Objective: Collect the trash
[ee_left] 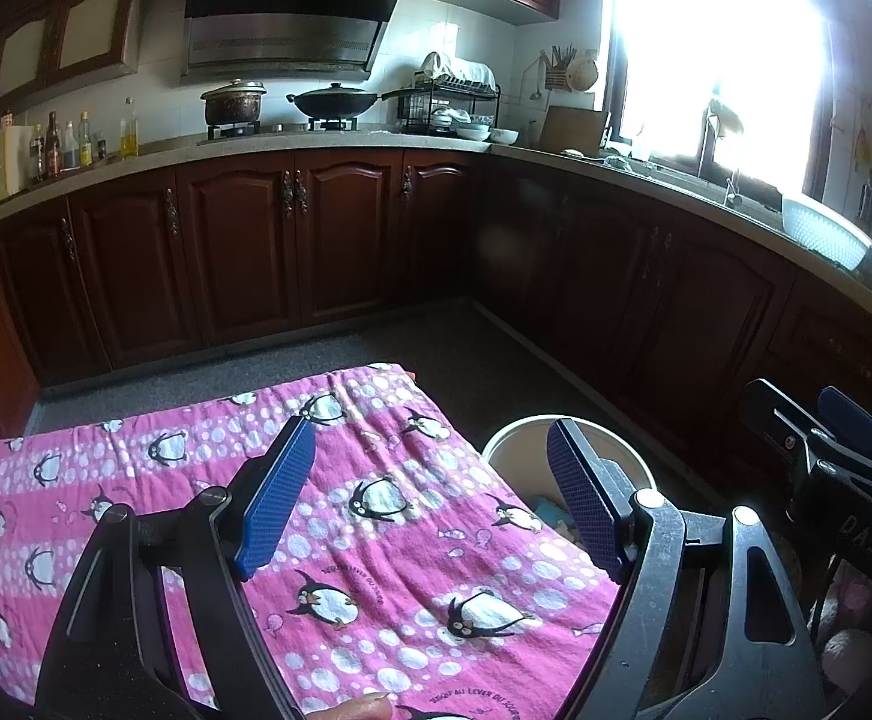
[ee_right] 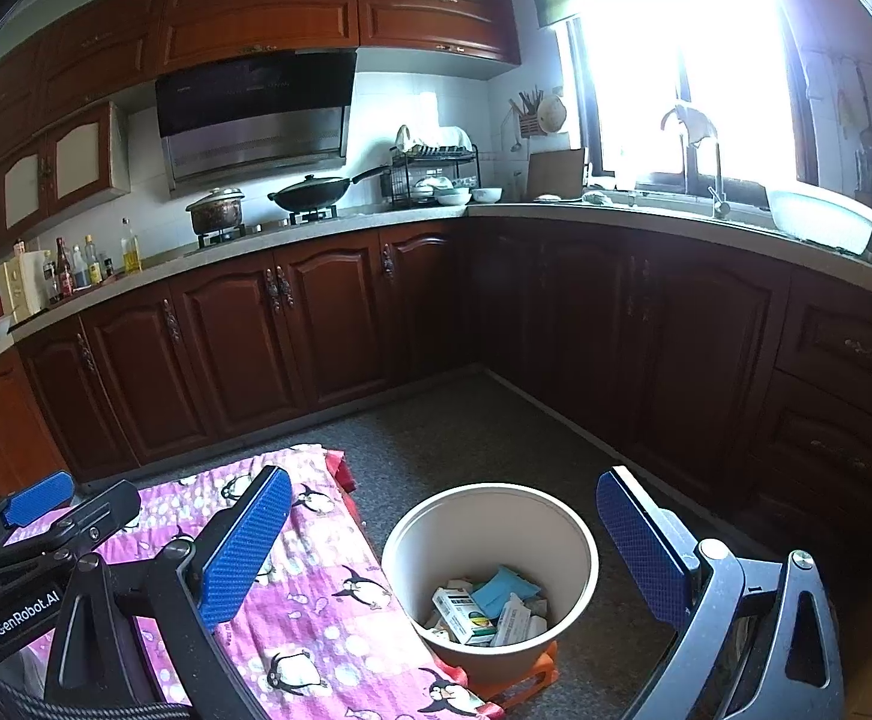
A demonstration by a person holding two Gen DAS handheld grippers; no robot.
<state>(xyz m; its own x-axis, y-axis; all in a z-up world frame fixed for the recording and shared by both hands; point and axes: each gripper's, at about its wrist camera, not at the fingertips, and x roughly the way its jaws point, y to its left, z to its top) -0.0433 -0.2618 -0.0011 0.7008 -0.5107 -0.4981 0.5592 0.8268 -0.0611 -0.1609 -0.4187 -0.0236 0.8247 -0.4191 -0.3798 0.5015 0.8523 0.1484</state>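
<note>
A cream round bin (ee_right: 580, 546) stands on the floor beside a table covered with a pink penguin cloth (ee_right: 315, 618). Inside the bin lie several pieces of trash (ee_right: 487, 606): small boxes, papers and a blue packet. My right gripper (ee_right: 442, 546) is open and empty, held above the bin. My left gripper (ee_left: 436, 498) is open and empty above the pink cloth (ee_left: 375, 540), with the bin's rim (ee_left: 514, 435) just behind its right finger. The right gripper also shows in the left wrist view (ee_left: 820, 438), and the left gripper in the right wrist view (ee_right: 45, 510).
The bin rests on an orange stand (ee_right: 532, 684). Dark wooden cabinets (ee_right: 327, 324) run along the far wall and the right. The counter holds a pot (ee_right: 216, 213), a wok (ee_right: 315, 192), bottles (ee_right: 87, 264) and a dish rack (ee_right: 436, 174). Grey floor (ee_right: 472, 426) lies between table and cabinets.
</note>
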